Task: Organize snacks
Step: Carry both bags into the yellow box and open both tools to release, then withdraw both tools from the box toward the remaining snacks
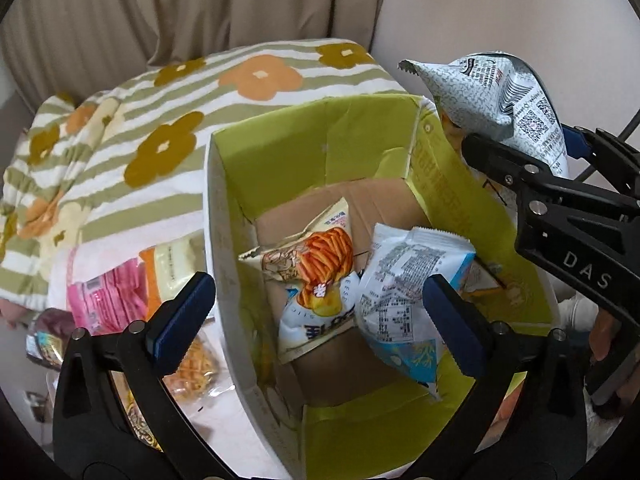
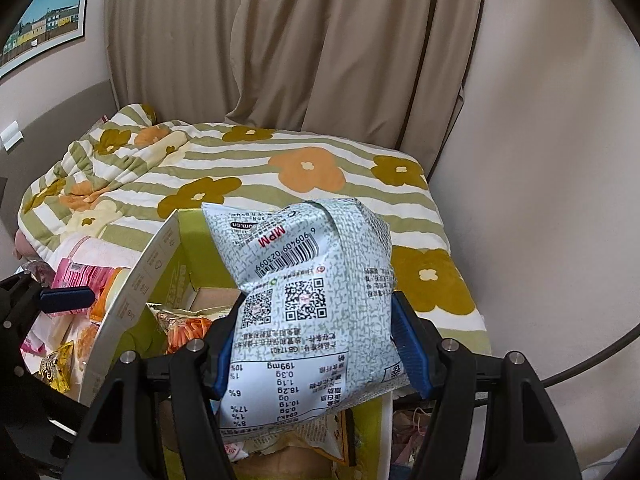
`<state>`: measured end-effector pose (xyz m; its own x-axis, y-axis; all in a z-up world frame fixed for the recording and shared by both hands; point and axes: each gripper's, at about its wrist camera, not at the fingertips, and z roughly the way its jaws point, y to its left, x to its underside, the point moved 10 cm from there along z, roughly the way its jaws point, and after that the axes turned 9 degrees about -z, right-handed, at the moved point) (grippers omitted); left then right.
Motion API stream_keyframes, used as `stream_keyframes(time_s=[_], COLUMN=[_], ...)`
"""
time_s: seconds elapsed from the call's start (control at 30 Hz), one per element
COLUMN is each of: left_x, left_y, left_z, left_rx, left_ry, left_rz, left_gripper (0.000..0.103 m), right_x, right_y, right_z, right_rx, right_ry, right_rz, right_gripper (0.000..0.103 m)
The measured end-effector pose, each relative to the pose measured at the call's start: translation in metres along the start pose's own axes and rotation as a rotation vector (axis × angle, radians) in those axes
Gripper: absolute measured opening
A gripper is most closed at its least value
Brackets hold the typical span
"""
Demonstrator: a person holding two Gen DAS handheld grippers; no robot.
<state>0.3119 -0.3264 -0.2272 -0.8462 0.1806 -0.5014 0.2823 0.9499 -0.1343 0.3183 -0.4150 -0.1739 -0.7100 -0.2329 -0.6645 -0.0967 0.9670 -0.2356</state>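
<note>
Right gripper point(image 2: 316, 344) clamps pale snack packet point(image 2: 308, 304) above green box point(image 1: 460, 192); left gripper point(image 1: 316, 320), fingers spread empty over box. Best lower packet inside before release.

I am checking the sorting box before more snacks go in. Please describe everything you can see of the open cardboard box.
The cardboard box is open at the top, with pale printed outer walls, lime-green inner walls and a plain brown creased floor. It stands on the bed beside the flowered blanket. Inside lie an orange-stick snack bag and a white-and-blue packet. More snacks lie outside its left wall.
</note>
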Motion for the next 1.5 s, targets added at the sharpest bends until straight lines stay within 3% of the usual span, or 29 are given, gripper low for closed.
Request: stream_keyframes(time_s=[0.5, 0.53, 0.67, 1.2, 1.5], left_x=[0.012, 0.013, 0.018, 0.036, 0.042], left_y=[0.004, 0.006, 0.012, 0.038, 0.076], left_z=[-0.006, -0.007, -0.011, -0.05, -0.084], left_rx=[-0.013, -0.016, -0.029, -0.057, -0.028], left_ry=[0.029, 0.03, 0.03, -0.004, -0.064], left_rz=[-0.021, -0.024, -0.038, -0.086, -0.102], left_gripper=[0.102, 0.102, 0.102, 0.102, 0.102], right_x=[0.01, 0.01, 0.012, 0.012, 0.003], right_y=[0.0, 0.0, 0.002, 0.018, 0.043], right_z=[0.012, 0.013, 0.014, -0.011, -0.035], right_rx=[-0.061, -0.057, -0.047, -0.069, -0.04], right_ry=[0.05, 0.051, 0.052, 0.014, -0.014], right_rz=[0.049, 0.05, 0.04, 0.048, 0.048], right_gripper=[0.064, 0.066, 0.094, 0.094, 0.094])
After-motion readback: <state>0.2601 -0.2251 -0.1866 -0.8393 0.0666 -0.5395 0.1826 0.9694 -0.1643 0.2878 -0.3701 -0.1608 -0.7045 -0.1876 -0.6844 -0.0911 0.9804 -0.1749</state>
